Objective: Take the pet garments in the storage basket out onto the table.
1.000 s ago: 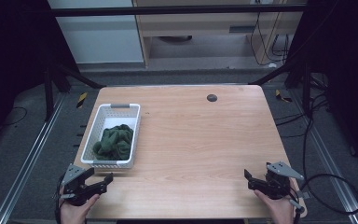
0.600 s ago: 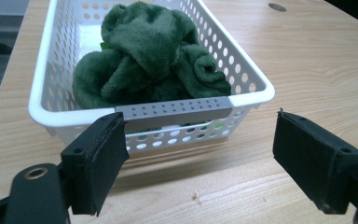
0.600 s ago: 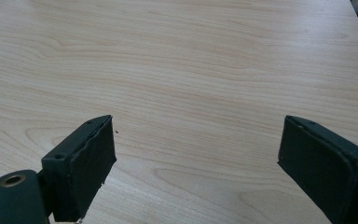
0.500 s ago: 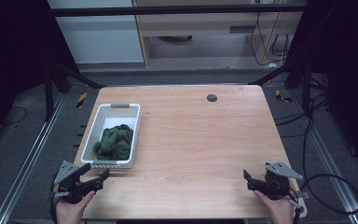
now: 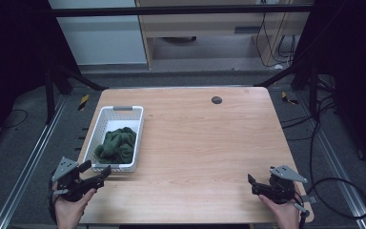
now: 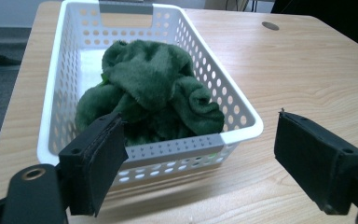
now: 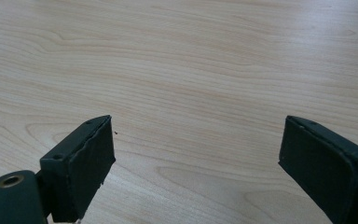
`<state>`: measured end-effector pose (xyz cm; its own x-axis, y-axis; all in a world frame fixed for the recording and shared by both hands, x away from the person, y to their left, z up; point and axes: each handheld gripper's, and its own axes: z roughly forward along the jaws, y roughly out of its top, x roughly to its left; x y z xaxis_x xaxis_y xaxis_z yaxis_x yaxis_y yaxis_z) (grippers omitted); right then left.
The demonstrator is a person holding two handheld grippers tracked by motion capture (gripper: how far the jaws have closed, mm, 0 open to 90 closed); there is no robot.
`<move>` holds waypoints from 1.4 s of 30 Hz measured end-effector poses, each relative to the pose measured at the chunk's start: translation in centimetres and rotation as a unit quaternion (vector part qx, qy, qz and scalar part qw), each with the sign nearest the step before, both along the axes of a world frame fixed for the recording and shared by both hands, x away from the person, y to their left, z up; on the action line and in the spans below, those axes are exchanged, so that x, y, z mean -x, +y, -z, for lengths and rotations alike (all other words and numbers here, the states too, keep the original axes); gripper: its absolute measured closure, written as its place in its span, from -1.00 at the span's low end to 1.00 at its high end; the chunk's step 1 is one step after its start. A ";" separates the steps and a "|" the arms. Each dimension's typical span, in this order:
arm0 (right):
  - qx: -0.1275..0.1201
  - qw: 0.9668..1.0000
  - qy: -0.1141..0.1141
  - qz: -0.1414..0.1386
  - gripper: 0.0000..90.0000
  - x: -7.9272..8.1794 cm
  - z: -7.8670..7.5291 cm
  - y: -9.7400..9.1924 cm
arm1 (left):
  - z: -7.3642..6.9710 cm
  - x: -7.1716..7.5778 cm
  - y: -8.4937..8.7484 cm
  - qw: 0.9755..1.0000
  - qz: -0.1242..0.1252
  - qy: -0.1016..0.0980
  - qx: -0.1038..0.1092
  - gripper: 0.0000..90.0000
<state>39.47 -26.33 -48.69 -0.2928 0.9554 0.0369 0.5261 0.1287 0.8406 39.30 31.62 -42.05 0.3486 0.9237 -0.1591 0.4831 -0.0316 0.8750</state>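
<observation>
The green towel [image 6: 149, 91] lies crumpled inside the white perforated basket [image 5: 91, 143] at the left side of the wooden table [image 5: 209, 143]. The left gripper [image 5: 96, 172] waits just before the basket's near wall with jaws wide, probably to reach in over the rim. The right gripper [image 5: 252, 183] rests apart over bare wood at the near right edge, also wide and holding nothing.

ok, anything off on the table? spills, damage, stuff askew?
Nothing stands out. The white basket sits flat at the table's left side, unbroken, with the green cloth bunched wholly inside it. No spills on the wood. Both the left hand-held gripper and the right hand-held gripper are open and holding nothing.
</observation>
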 end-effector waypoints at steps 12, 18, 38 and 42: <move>0.009 1.000 -0.002 -0.002 -0.79 -0.2 0.1 0.0 | -1.5 -1.2 0.3 1.000 -0.001 -0.004 -0.006 -0.67; 0.004 1.000 0.000 -0.002 -0.79 -0.1 0.0 0.1 | -2.0 -2.1 0.3 1.000 -0.005 -0.005 -0.009 -0.67; 0.007 1.000 0.005 -0.005 -0.81 -0.3 0.1 0.2 | -3.3 -5.5 0.0 1.000 -0.004 0.017 -0.024 -0.71; 0.012 1.000 0.004 -0.007 -0.81 -0.4 0.2 0.2 | -3.6 -6.2 -0.3 0.999 -0.001 0.026 -0.036 -0.71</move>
